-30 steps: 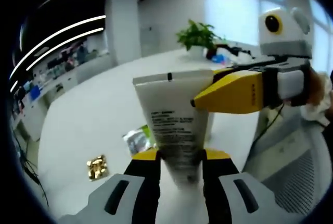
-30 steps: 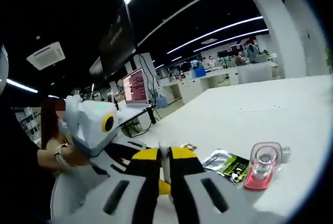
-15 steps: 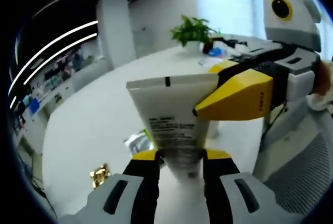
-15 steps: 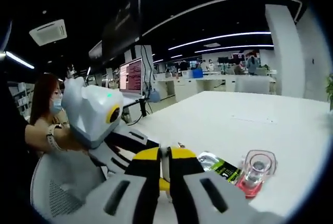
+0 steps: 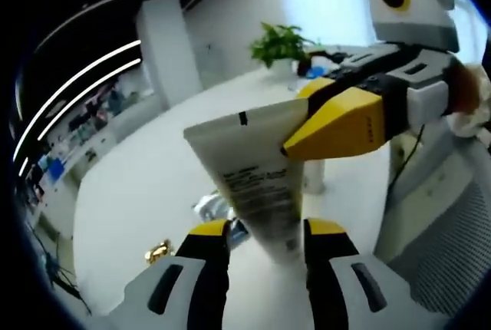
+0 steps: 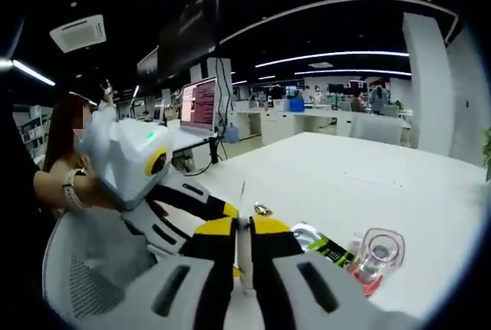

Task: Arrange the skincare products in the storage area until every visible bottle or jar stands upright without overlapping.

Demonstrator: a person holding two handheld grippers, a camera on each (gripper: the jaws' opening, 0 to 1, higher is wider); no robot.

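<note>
A white squeeze tube [image 5: 253, 169] with dark print stands tilted above the table, its flat crimped end up. My right gripper [image 5: 295, 142] comes in from the right in the left gripper view and is shut on that crimped end. The tube's lower end hangs between the jaws of my left gripper [image 5: 267, 234], which stand open with a gap on the tube's left side. In the right gripper view, my right gripper [image 6: 242, 226] pinches the tube's thin white edge [image 6: 243, 199]. The left gripper [image 6: 228, 211] reaches in from the left.
On the white table [image 6: 368, 184] lie a clear pink bottle [image 6: 374, 257], a green-black sachet [image 6: 326, 247] and a small gold item [image 6: 261, 209]. A potted plant [image 5: 280, 42] stands far back. A mesh chair [image 5: 445, 253] is close on the right; a person [image 6: 65, 184] sits at left.
The left gripper's jaws have spread slightly and the tube now leans left between them. The right gripper keeps its pinch on the crimped end. Both views shifted a little.
</note>
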